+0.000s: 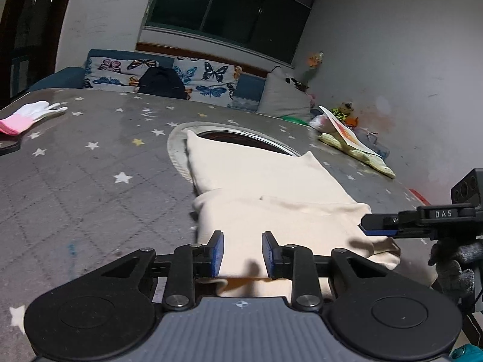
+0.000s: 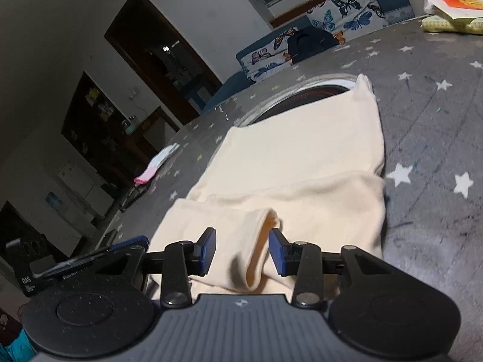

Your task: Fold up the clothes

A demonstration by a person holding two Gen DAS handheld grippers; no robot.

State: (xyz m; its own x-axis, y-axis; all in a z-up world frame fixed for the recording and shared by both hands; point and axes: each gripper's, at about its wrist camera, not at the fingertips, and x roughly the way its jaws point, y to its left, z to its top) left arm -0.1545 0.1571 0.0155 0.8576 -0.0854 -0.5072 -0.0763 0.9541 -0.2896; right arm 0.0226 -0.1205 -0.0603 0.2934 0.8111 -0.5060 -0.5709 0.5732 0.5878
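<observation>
so, a cream garment [image 1: 271,181] is spread folded on the star-print counter [image 1: 90,166].
at far left a white-and-pink glove [image 1: 27,116] is seen; the left claw [image 1: 243,252] is held apart over the near hem, the right claw [image 2: 241,250] apart around a raised fold, not clamped.

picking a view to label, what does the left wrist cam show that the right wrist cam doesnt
Only the left wrist view shows the window with the lamp's reflection and the toys by the wall. Only the right wrist view shows the dark doorway and shelves. Both share the cream garment on the star-print table cover, the pink and white glove, the butterfly cushions, and both open grippers: the left gripper and the right gripper.
</observation>
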